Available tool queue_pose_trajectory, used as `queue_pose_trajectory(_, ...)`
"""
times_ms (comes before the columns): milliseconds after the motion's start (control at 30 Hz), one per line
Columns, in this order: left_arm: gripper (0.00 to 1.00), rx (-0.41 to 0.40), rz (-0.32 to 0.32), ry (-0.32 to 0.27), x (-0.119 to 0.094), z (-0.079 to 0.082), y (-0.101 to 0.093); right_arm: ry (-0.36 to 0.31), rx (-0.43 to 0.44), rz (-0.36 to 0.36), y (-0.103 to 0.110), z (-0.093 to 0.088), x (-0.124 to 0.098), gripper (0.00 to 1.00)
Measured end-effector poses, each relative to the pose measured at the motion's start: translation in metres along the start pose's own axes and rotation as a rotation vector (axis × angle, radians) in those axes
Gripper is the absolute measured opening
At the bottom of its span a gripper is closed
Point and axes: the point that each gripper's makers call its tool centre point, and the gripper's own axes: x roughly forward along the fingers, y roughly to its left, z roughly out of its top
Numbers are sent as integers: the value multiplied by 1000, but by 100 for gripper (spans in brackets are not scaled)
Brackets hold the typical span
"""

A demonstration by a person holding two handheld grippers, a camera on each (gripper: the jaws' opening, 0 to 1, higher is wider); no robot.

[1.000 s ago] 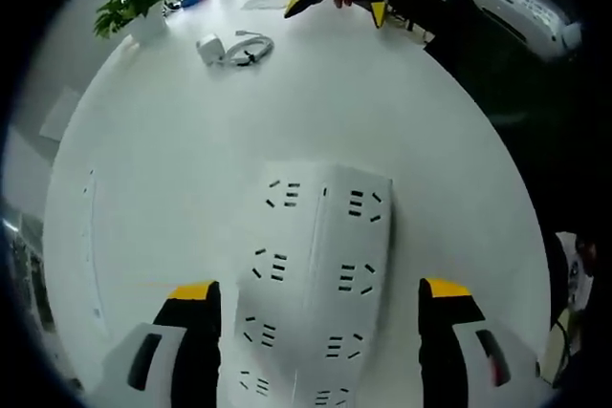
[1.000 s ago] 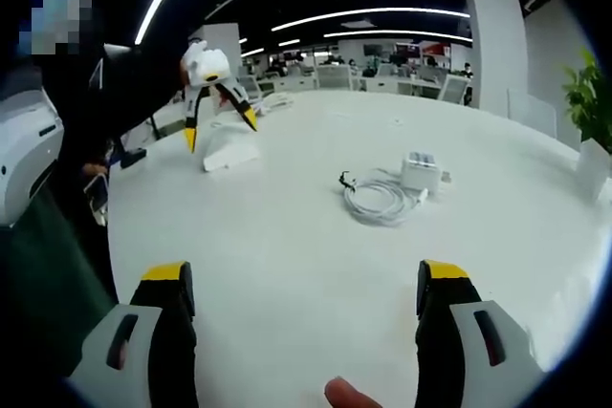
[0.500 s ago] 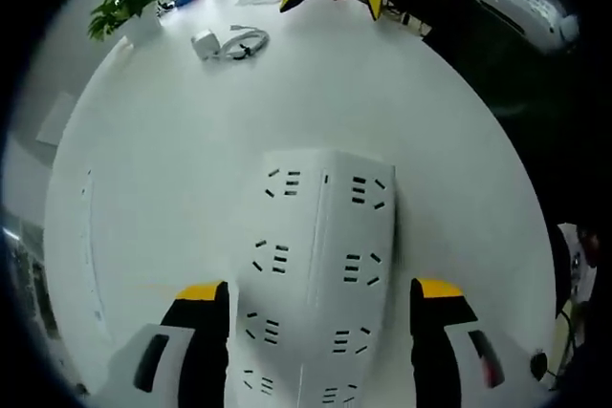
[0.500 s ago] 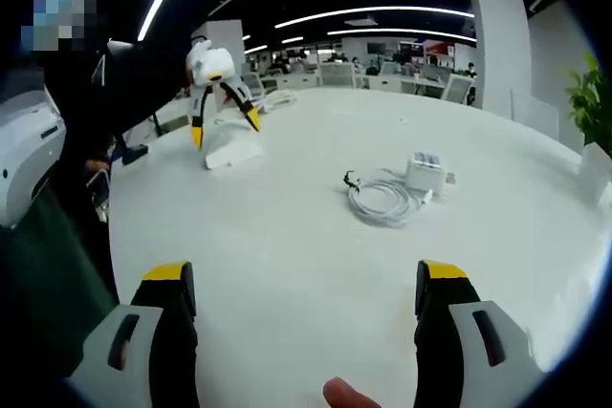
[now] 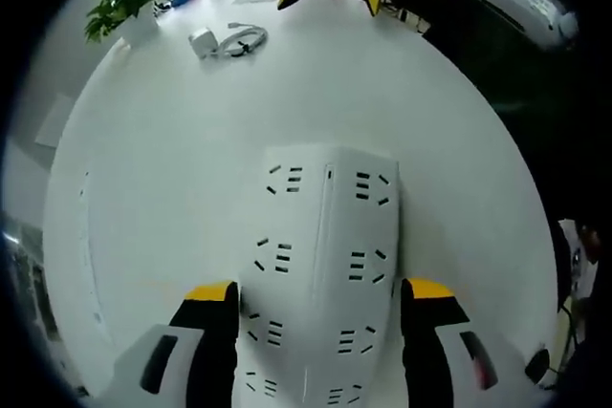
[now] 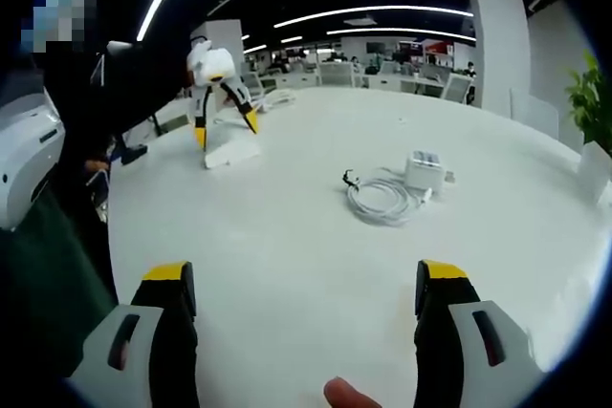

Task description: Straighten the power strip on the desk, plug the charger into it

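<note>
Left tool (image 5: 318,301): jaws spread to either side of the white power strip (image 5: 323,274), their yellow tips just beside its long edges; whether they press it cannot be told. The strip lies flat on the white tabletop (image 5: 172,160), sockets up. Right tool (image 6: 306,286): jaws wide apart, nothing between them, above bare tabletop. Beyond it, the white charger (image 6: 422,171) with its coiled cable (image 6: 380,200) rests on the tabletop, well apart from the strip. A potted plant (image 5: 126,2) stands near the far edge.
</note>
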Motion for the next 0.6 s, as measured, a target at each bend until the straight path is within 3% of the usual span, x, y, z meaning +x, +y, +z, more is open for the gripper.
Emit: queue_pose_trajectory(600,69,12,-7,49,5,-5,4,-1,8,-1,-2,-3,0,95)
